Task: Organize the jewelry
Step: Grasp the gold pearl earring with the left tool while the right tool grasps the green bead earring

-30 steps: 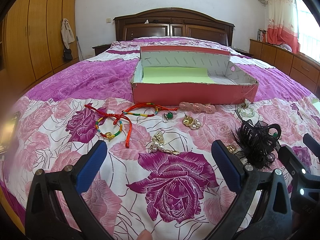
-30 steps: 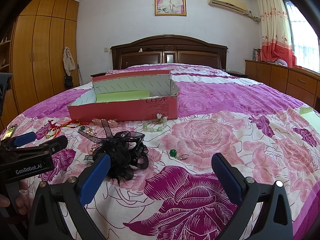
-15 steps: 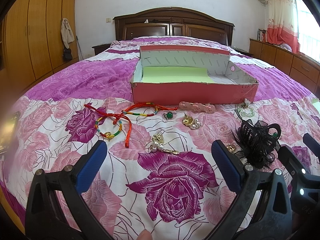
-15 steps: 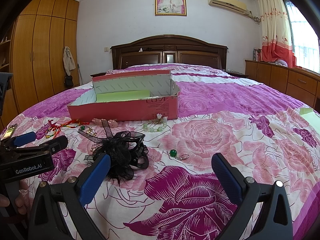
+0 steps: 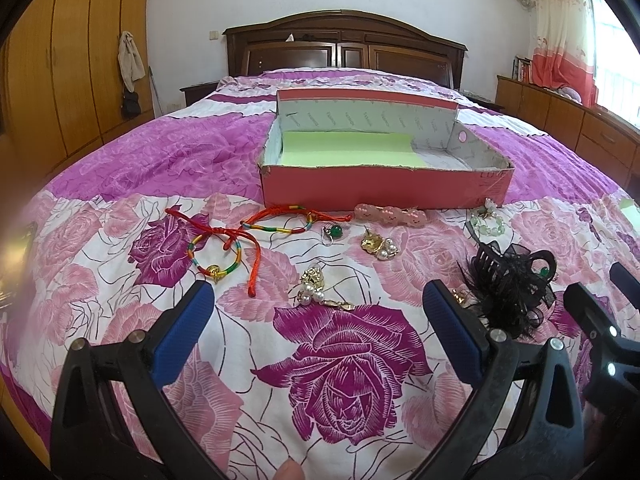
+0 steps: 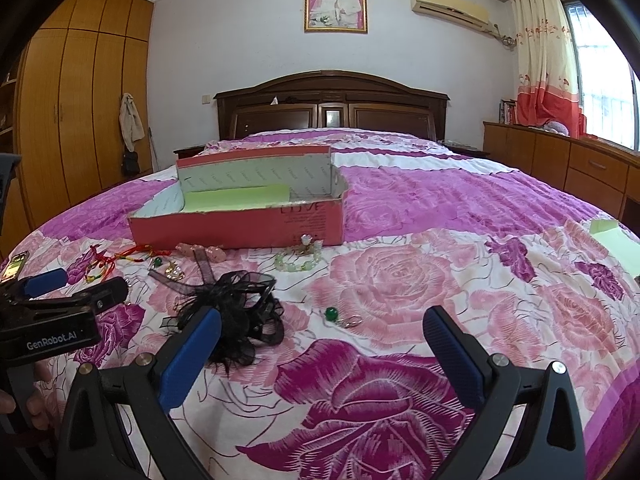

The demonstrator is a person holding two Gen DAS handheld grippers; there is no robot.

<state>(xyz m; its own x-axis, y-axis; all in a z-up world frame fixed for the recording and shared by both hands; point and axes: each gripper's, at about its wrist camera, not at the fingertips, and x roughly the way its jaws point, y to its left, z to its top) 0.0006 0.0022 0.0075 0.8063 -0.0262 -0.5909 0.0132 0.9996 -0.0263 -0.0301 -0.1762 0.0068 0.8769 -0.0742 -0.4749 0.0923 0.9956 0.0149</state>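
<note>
Centrally, the rectangular pink cardboard box point(image 5: 384, 188) lies lengthwise across the frame on the rose-print quilt point(image 5: 344, 360); left gripper point(image 5: 318, 312) and right gripper point(image 6: 322, 330) gape, empty.

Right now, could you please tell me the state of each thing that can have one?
Left gripper: open, holding nothing.
Right gripper: open, holding nothing.
Pink box: lidless, no jewelry visible inside.
Black hair claw: lying on the bedspread.
</note>
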